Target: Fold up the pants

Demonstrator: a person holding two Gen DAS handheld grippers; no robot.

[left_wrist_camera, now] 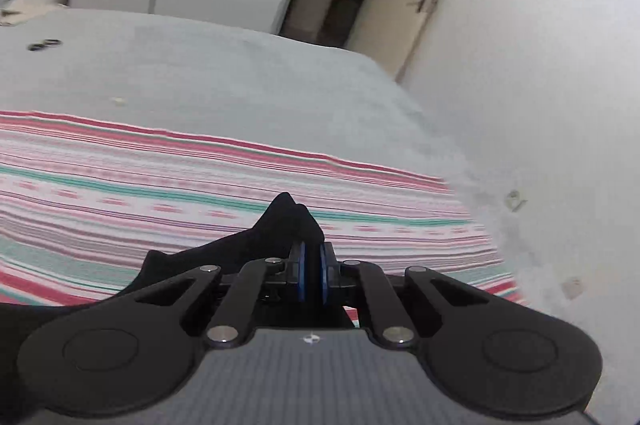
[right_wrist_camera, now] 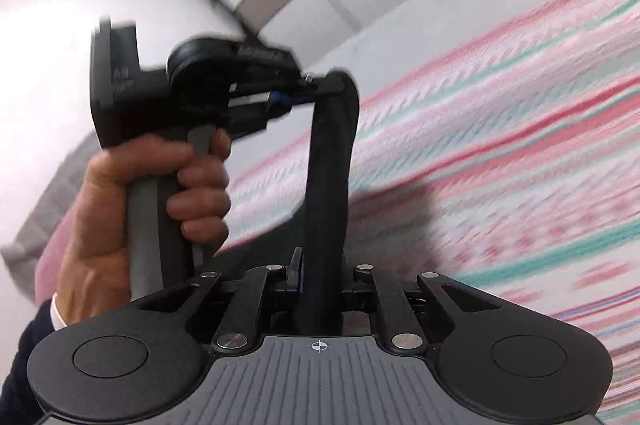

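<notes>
- One pair of black pants hung stretched between two grippers; the left gripper and right gripper each pinched it
- One striped blanket lay below, its far edge short of the bed edge; open room there

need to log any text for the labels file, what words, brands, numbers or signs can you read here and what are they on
No text reads clearly in either view.
Left hand-held gripper, side of its body: pale lettering, too blurred to read.
Same body, rear block: small pale marks, too blurred to read.
Right hand-held gripper: a crosshair mark on its grey base, no words.
Left hand-held gripper in its own view: a small round mark on its base, blurred.
Black pants, striped cloth: no writing seen.
</notes>
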